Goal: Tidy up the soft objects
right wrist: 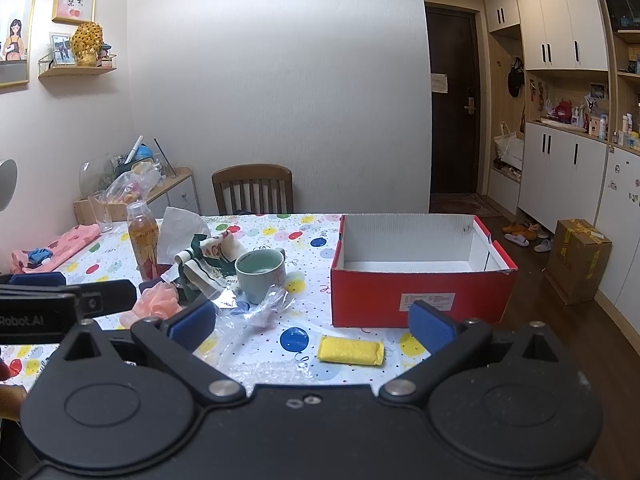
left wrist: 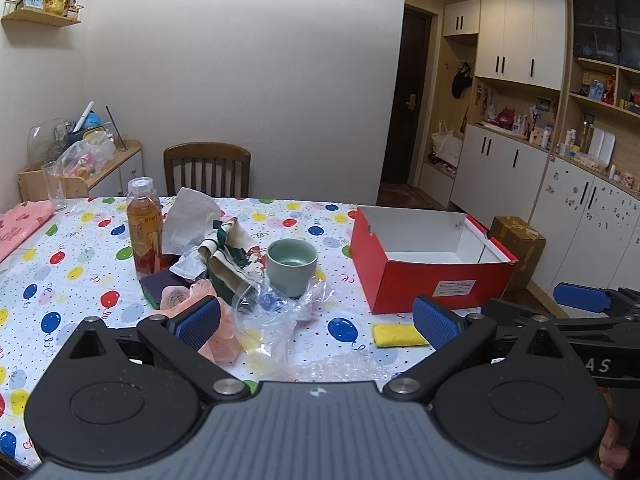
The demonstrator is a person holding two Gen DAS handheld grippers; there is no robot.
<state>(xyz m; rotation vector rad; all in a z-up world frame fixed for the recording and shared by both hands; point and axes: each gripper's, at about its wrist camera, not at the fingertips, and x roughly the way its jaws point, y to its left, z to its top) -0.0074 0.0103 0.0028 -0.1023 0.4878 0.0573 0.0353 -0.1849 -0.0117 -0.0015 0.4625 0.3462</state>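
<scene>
An empty red box (left wrist: 424, 280) (right wrist: 416, 292) with a white inside stands on the balloon-print table (left wrist: 80, 264) at the right. A yellow sponge (left wrist: 398, 335) (right wrist: 351, 351) lies in front of it. A pink mesh puff (left wrist: 212, 320) (right wrist: 158, 300), a patterned cloth (left wrist: 228, 256) (right wrist: 208, 256) and white tissue (left wrist: 190, 216) (right wrist: 180, 228) lie in a heap at centre left. My left gripper (left wrist: 316, 322) is open and empty above the near table edge. My right gripper (right wrist: 312, 324) is open and empty, hovering just behind the sponge.
A green cup (left wrist: 292, 266) (right wrist: 260, 274), a tea bottle (left wrist: 144, 228) (right wrist: 142, 240), crumpled clear plastic (left wrist: 280, 312) (right wrist: 256, 308) and bubble wrap (left wrist: 340, 368) sit among the heap. A pink cloth (left wrist: 20, 224) and a glass (left wrist: 54, 190) are far left. A chair (left wrist: 206, 174) stands behind.
</scene>
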